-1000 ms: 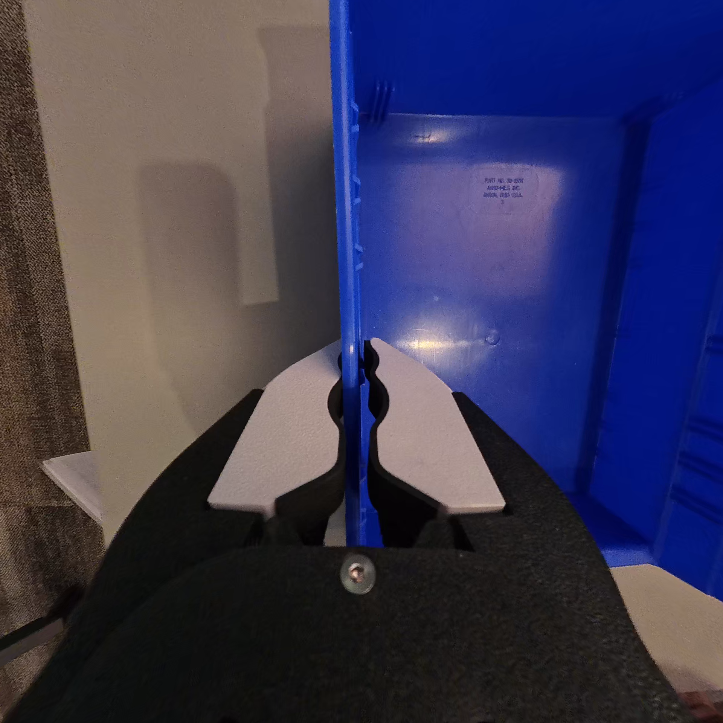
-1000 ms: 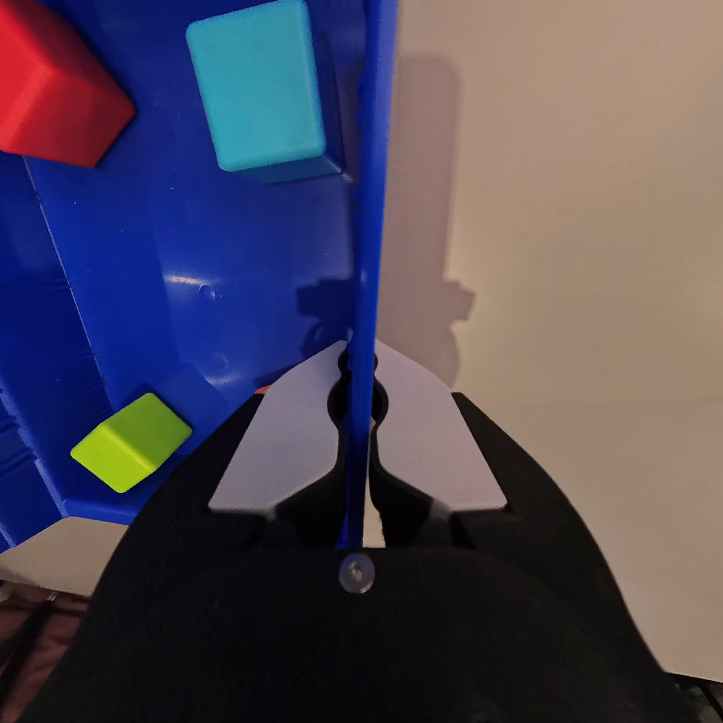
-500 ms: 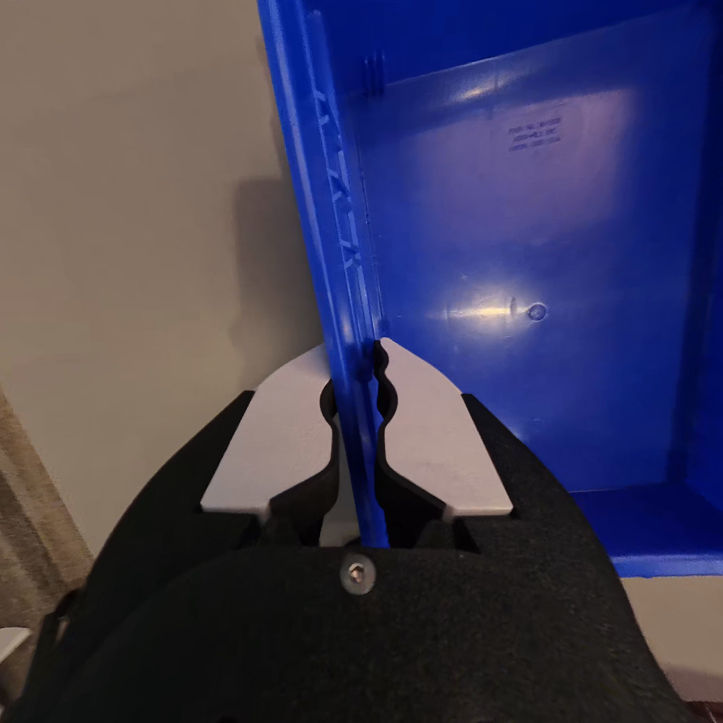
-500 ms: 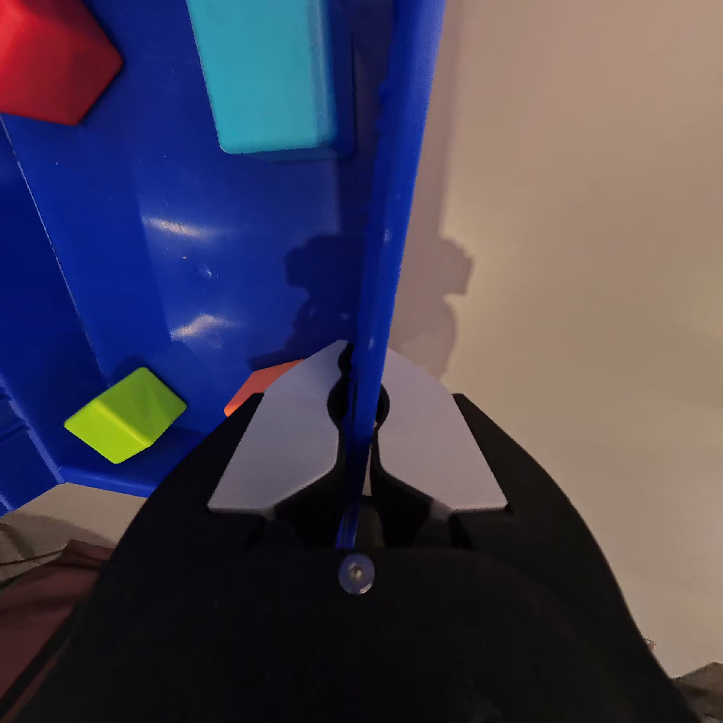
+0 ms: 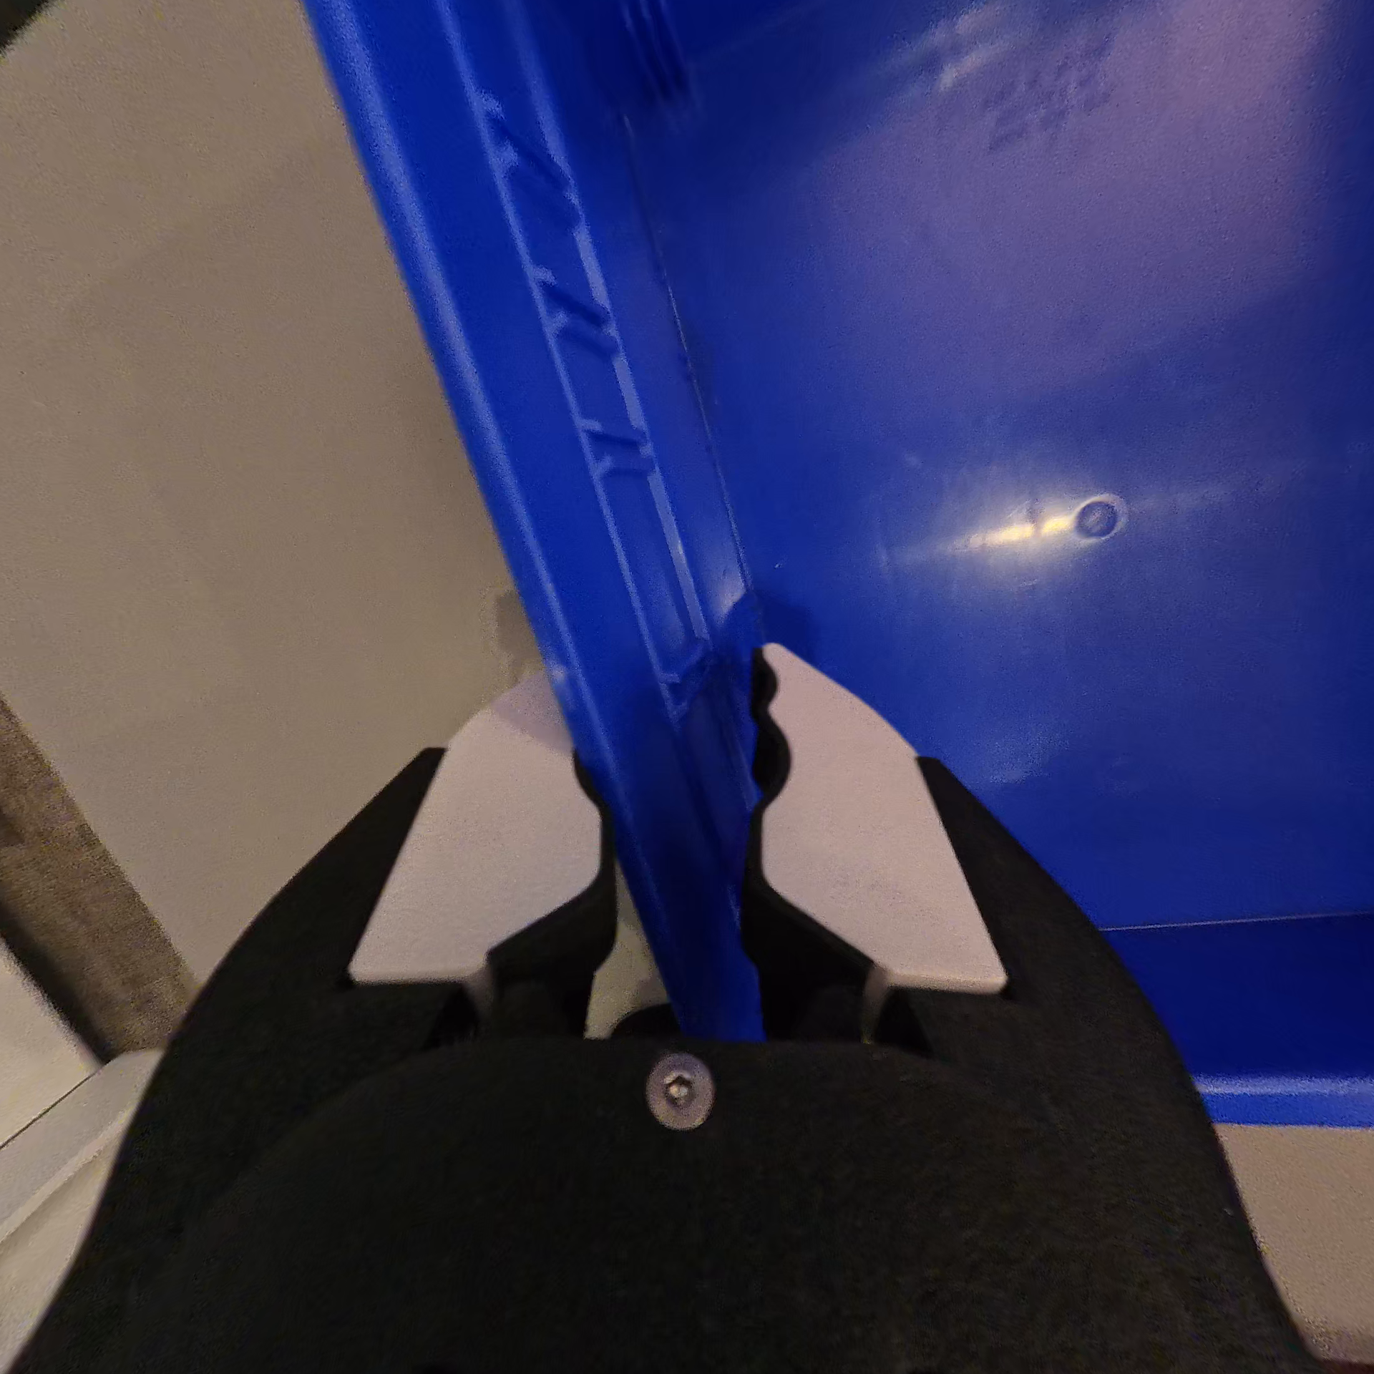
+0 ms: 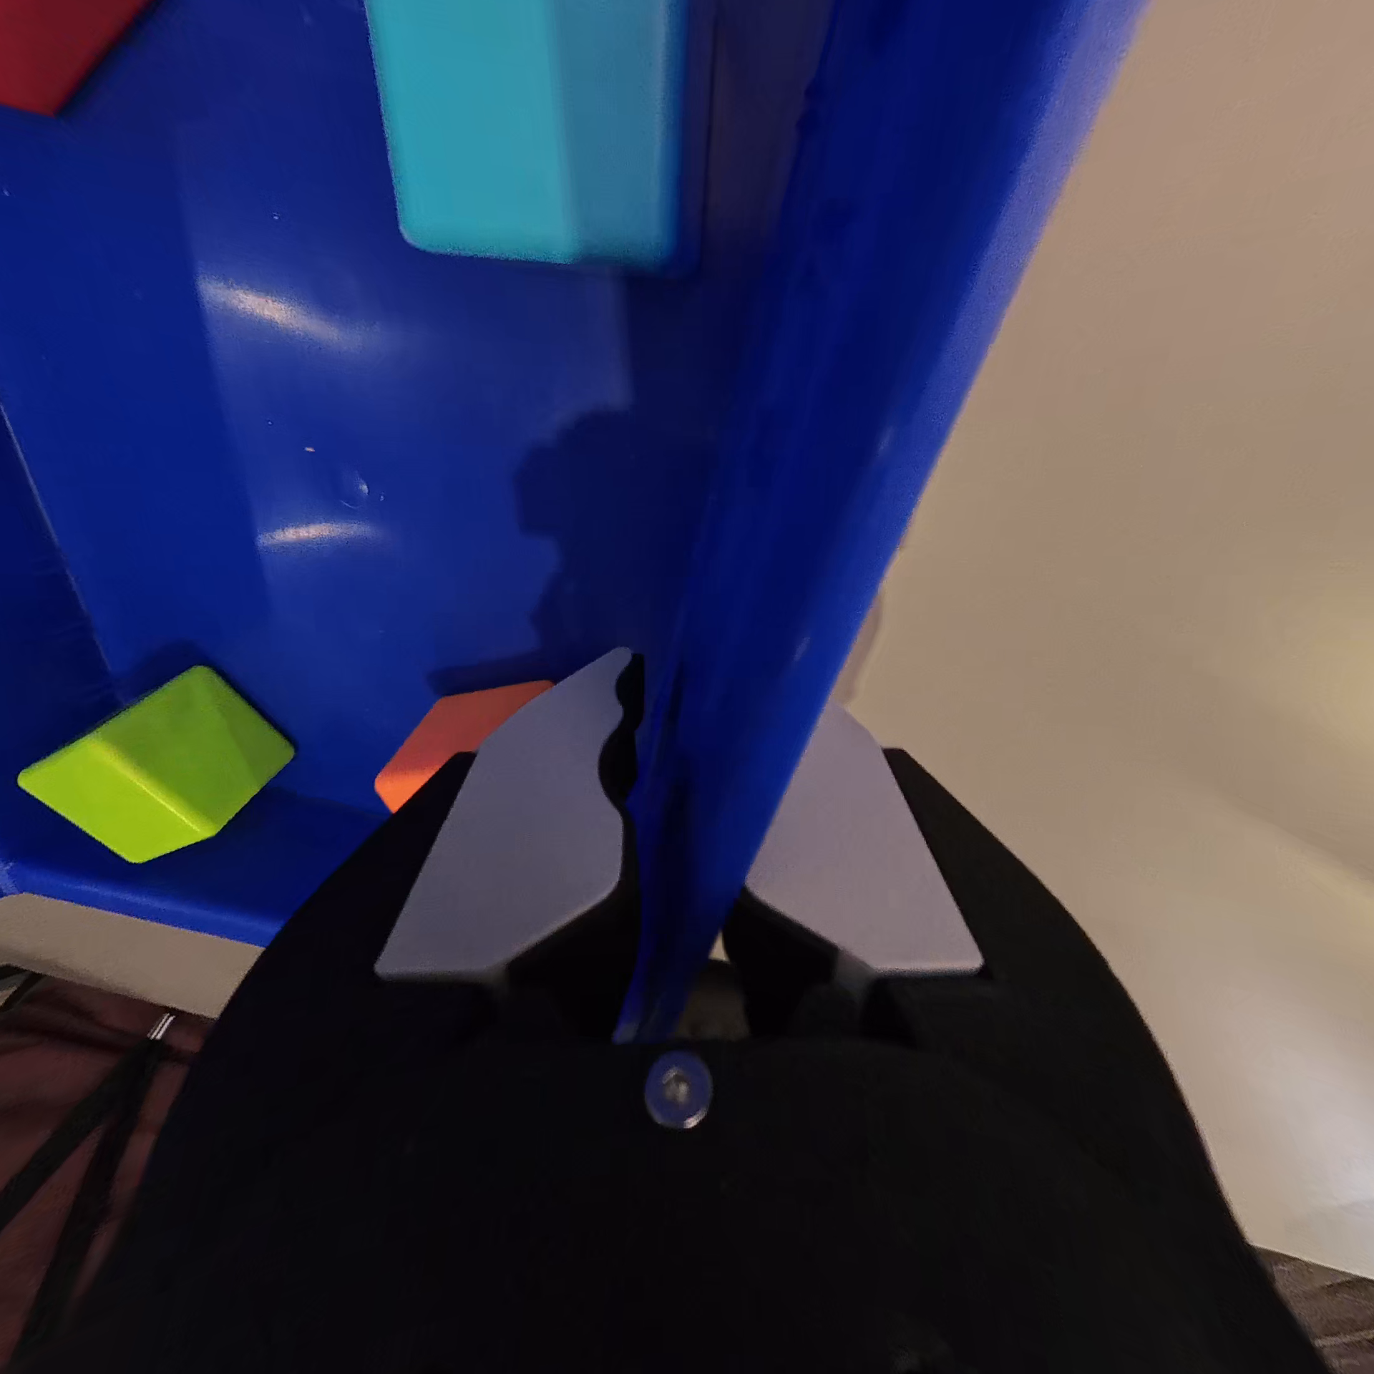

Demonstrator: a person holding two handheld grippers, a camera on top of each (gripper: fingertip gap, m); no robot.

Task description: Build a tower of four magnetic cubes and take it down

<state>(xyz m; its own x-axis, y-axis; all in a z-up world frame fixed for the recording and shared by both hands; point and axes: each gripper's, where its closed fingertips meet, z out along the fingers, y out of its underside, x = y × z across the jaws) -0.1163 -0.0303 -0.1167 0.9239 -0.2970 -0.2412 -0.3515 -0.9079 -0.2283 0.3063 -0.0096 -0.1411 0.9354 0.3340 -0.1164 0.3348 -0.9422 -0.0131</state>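
A blue plastic bin (image 6: 334, 372) holds a teal cube (image 6: 528, 126), a red cube (image 6: 44, 52), a lime green cube (image 6: 156, 766) and an orange cube (image 6: 453, 732), the last partly behind my finger. My right gripper (image 6: 732, 680) is open and straddles the bin's right wall (image 6: 855, 297). A dark gap shows between its left pad and the wall. My left gripper (image 5: 662, 669) is open and straddles the bin's left wall (image 5: 580, 372). Its left fingertip is partly hidden behind that wall. No cube shows in the left wrist view.
The bin stands on a pale beige tabletop (image 6: 1152, 520), which also shows in the left wrist view (image 5: 186, 446). A table edge and brown textured floor (image 5: 67, 892) lie at the lower left. Dark cloth and cables (image 6: 74, 1078) lie below the bin's near edge. The tips of one gripper are about 40 centimeters away from the tips of the other.
Both grippers were shut on the bin's side walls and have opened, the left first and wider. The walls now lean across both views and look closer.
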